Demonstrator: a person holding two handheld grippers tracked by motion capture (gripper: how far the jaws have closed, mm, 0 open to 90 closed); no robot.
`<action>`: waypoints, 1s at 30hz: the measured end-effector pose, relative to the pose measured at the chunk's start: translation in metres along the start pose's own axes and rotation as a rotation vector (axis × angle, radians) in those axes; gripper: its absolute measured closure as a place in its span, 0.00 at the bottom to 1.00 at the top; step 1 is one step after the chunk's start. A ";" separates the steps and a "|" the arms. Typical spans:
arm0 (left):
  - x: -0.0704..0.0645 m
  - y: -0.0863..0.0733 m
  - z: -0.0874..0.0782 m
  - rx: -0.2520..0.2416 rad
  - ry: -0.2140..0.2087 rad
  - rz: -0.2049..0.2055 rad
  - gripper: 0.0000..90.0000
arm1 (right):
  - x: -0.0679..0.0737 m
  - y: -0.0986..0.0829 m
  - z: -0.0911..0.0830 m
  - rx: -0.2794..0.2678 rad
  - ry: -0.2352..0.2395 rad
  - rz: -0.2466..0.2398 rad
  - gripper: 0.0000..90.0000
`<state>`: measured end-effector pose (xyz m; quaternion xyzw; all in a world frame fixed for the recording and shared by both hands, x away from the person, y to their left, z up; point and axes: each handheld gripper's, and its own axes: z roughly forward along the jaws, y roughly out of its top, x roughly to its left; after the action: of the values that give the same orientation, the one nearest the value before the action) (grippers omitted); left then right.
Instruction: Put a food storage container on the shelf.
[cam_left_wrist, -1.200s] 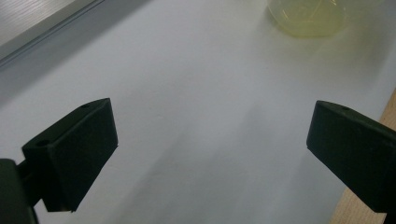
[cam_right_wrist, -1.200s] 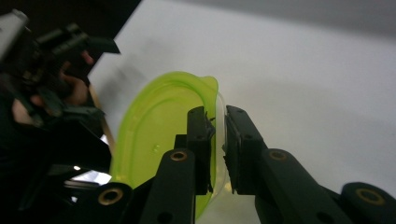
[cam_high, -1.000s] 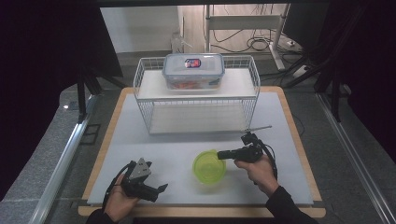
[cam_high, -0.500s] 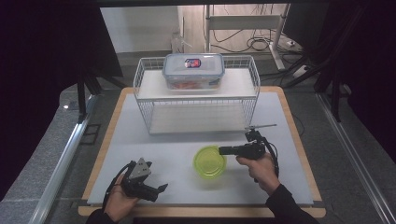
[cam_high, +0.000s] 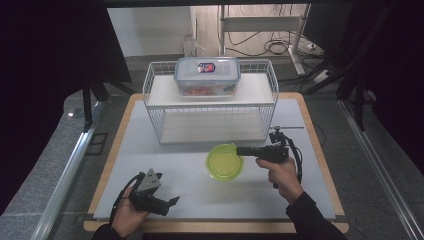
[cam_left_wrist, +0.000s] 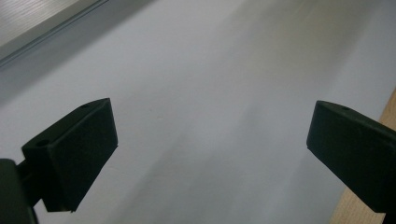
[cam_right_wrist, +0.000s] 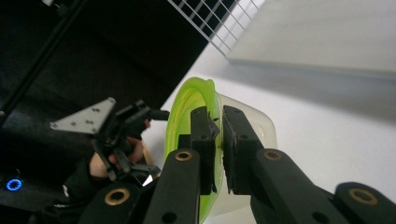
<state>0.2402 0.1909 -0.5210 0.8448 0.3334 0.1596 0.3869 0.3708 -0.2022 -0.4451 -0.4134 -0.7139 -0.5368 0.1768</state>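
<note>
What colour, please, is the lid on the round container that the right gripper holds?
Translucent lime-green lid, clearest in the right gripper view.

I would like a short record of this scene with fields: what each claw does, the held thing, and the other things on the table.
left claw: open, holds nothing, low over the white mat at the near left
right claw: shut on the rim of the green container
green container: round, translucent, in front of the rack, gripped at its right edge
wire rack: white, at the far middle of the table
lidded box: clear, on the rack's top shelf, with red contents
</note>
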 end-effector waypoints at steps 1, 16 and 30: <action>0.000 0.000 0.000 -0.003 0.002 0.001 0.02 | 0.002 0.002 -0.001 -0.007 0.003 -0.001 0.93; 0.001 0.001 -0.004 -0.045 -0.003 -0.019 0.02 | 0.027 0.038 -0.015 -0.085 0.044 -0.023 0.93; 0.002 0.001 -0.003 -0.039 -0.007 -0.010 0.02 | 0.045 0.069 -0.029 -0.150 0.063 -0.036 0.93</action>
<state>0.2407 0.1931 -0.5180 0.8361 0.3330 0.1614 0.4051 0.3923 -0.2049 -0.3607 -0.3953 -0.6731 -0.6047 0.1580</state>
